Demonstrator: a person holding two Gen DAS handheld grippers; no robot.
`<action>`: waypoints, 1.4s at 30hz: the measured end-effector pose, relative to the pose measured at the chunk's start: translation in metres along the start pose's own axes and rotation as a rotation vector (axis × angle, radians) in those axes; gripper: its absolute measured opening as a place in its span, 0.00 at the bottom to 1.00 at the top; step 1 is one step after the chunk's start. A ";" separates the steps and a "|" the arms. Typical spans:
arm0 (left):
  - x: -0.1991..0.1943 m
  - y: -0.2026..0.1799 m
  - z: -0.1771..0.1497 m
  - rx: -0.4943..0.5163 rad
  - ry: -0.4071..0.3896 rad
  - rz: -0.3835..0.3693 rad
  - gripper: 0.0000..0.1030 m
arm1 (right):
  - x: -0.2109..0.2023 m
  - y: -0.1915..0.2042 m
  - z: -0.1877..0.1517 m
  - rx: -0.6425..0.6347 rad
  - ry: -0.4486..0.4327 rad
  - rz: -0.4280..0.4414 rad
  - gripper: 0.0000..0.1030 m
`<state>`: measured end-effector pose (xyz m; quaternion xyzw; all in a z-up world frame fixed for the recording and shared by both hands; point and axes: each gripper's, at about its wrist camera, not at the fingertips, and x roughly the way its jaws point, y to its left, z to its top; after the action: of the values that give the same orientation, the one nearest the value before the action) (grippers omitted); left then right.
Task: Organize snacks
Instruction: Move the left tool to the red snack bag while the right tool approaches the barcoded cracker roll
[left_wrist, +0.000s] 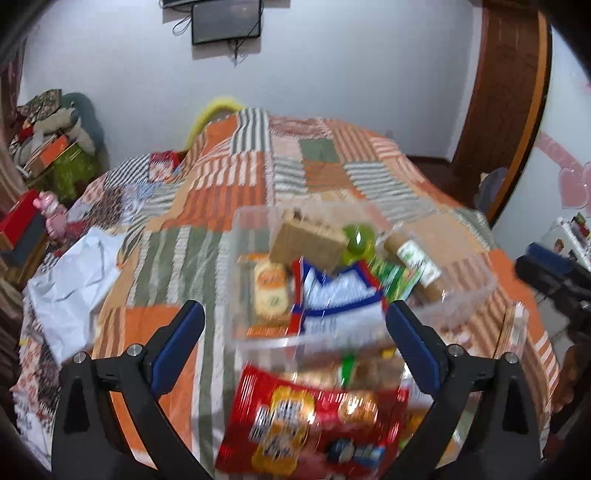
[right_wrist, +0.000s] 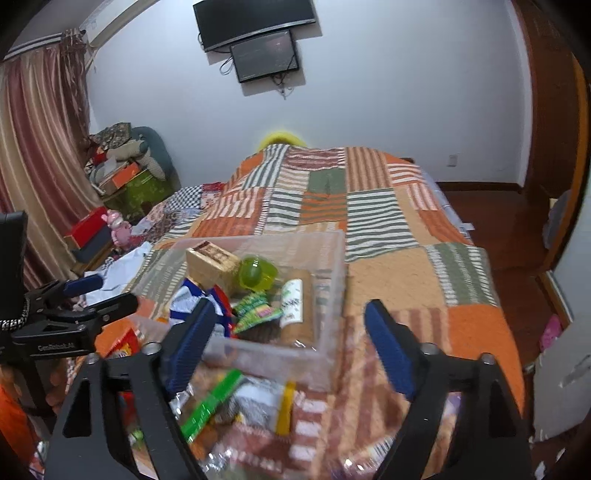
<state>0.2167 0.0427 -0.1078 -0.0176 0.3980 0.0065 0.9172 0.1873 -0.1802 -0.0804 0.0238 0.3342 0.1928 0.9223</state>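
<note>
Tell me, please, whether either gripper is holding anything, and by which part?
Nothing is held. The left gripper and right gripper are both open above the snacks, fingers touching nothing.

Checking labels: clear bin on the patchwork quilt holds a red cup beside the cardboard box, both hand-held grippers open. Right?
Not quite: the cup is green, not red, as the right wrist view shows. The clear bin, quilt, cardboard box, open left hand-held gripper and open right hand-held gripper match.

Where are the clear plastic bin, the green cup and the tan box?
Clear plastic bin (right_wrist: 334, 258): right wrist view, far right wall.
Green cup (right_wrist: 255, 275): right wrist view, its side.
Tan box (left_wrist: 308, 242): left wrist view, front face.
</note>
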 end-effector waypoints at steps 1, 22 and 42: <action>-0.001 -0.001 -0.004 0.001 0.006 0.003 0.97 | -0.003 -0.002 -0.004 -0.005 0.005 -0.013 0.83; -0.009 0.012 -0.105 -0.044 0.140 0.017 0.97 | -0.001 -0.051 -0.068 0.097 0.162 -0.127 0.83; -0.027 0.093 -0.124 -0.212 0.172 0.073 0.97 | -0.009 -0.079 -0.087 0.239 0.203 -0.071 0.83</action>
<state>0.1054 0.1316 -0.1753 -0.1006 0.4728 0.0804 0.8717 0.1535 -0.2636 -0.1565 0.1020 0.4468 0.1202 0.8806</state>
